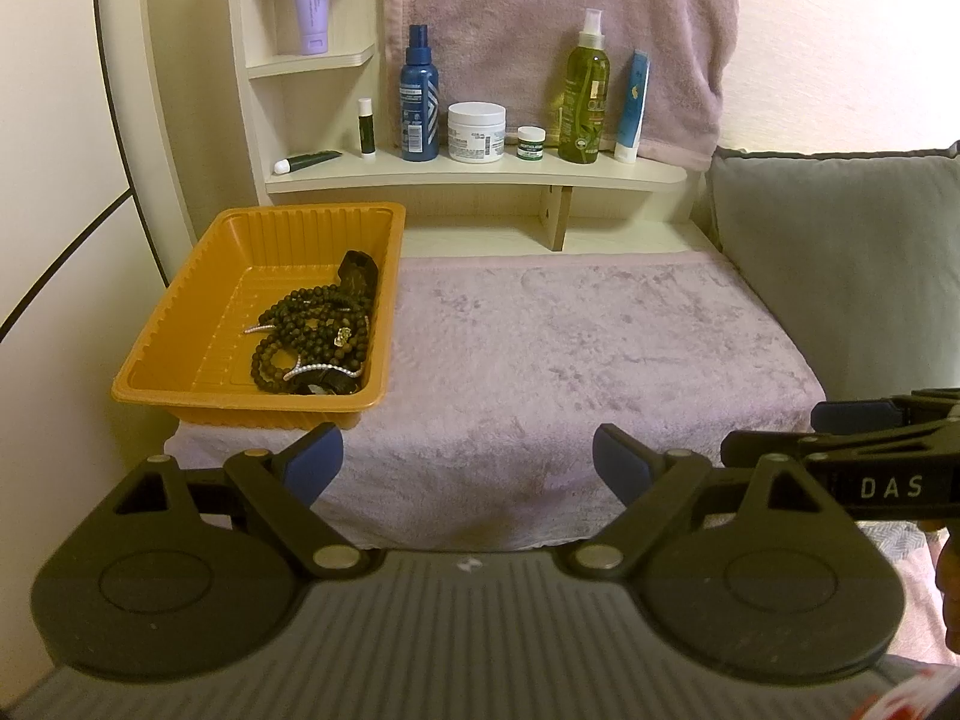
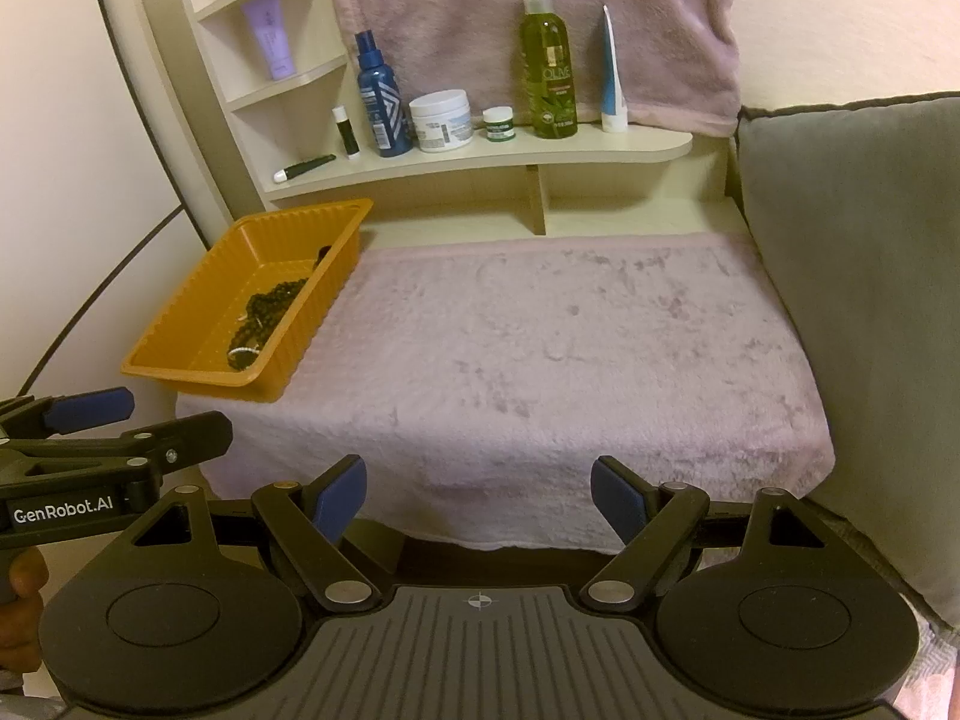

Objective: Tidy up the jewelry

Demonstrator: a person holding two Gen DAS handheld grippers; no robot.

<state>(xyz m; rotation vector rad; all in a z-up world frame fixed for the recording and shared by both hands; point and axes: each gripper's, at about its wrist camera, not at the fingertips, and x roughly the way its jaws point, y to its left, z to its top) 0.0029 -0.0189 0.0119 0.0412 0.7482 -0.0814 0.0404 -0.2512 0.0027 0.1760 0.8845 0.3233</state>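
Observation:
An orange ribbed tray stands at the left edge of a mauve towel. Inside it lies a tangle of dark beaded jewelry with a few silvery pieces and a dark strap. My left gripper hovers open over the towel's near edge, below and right of the tray, nothing between its blue pads. My right gripper is also open and empty at the towel's front edge. Each gripper shows side-on in the other's view: the right gripper, the left gripper.
A cream shelf behind the towel carries bottles, jars and tubes, including a blue spray bottle and a green olive bottle. A pink towel hangs behind them. A grey cushion bounds the right side. A wall lies left of the tray.

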